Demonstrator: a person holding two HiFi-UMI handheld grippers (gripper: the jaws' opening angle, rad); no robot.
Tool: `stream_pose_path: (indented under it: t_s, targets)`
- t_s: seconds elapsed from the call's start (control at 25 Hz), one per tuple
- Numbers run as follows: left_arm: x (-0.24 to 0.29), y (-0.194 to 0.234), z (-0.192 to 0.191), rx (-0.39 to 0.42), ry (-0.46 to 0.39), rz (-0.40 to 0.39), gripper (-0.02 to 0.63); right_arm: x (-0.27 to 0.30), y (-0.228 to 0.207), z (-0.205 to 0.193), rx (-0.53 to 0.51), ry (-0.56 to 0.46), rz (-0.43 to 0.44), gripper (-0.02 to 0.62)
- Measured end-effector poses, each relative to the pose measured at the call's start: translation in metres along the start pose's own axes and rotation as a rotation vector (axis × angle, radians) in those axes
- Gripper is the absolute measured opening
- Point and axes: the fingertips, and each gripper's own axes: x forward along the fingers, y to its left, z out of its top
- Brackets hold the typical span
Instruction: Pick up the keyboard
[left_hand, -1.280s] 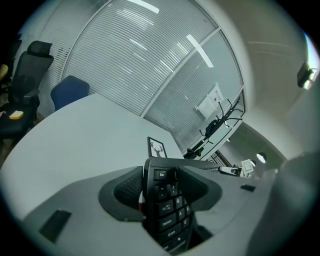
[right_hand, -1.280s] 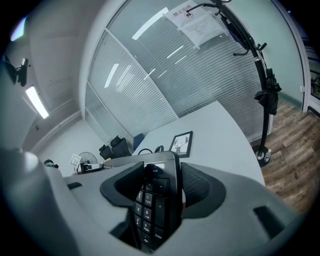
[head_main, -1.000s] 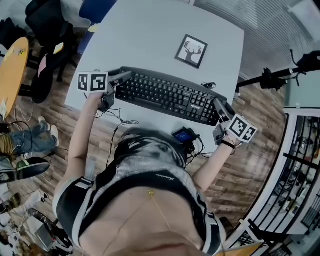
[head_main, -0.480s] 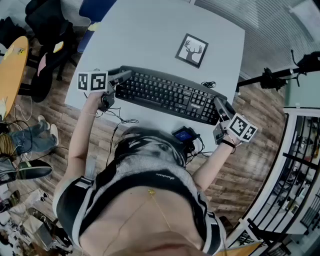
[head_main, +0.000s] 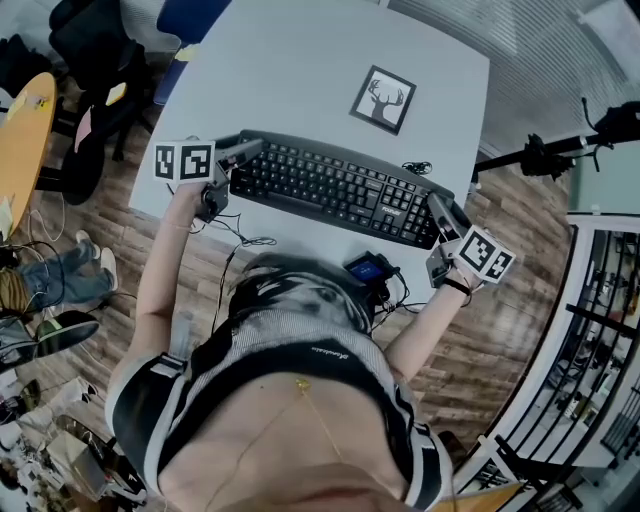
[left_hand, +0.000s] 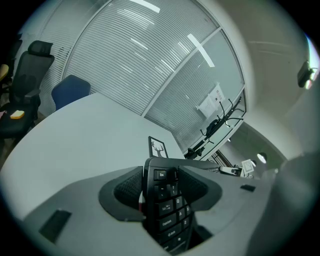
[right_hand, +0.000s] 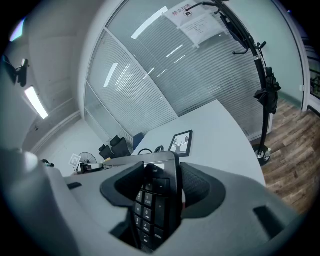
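Note:
A black keyboard (head_main: 335, 190) stretches across the near part of the grey table (head_main: 300, 70). My left gripper (head_main: 235, 160) is shut on its left end, and my right gripper (head_main: 437, 205) is shut on its right end. In the left gripper view the keyboard's Esc end (left_hand: 165, 210) stands on edge between the ribbed pads (left_hand: 129, 187) of the left gripper (left_hand: 162, 187). The right gripper view shows the numpad end (right_hand: 150, 205) pinched the same way by the right gripper (right_hand: 157, 187). Whether the keyboard rests on the table or hangs just above it I cannot tell.
A framed deer picture (head_main: 383, 101) lies beyond the keyboard. The keyboard cable (head_main: 417, 170) curls at its far right corner. A small device with a blue screen (head_main: 367, 271) and thin cables (head_main: 245, 240) hang at the person's waist. Office chairs (head_main: 90, 60) stand left, a black stand (head_main: 545, 155) right.

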Motion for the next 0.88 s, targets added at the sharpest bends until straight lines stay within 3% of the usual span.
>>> stream_pose_path:
  t_s: [0.88]
  targets:
    - [0.0016,0.0029,-0.0027,-0.004,0.007,0.005,0.195,0.0014,-0.0009,-0.0025,-0.006,0.003,0.001,0.224]
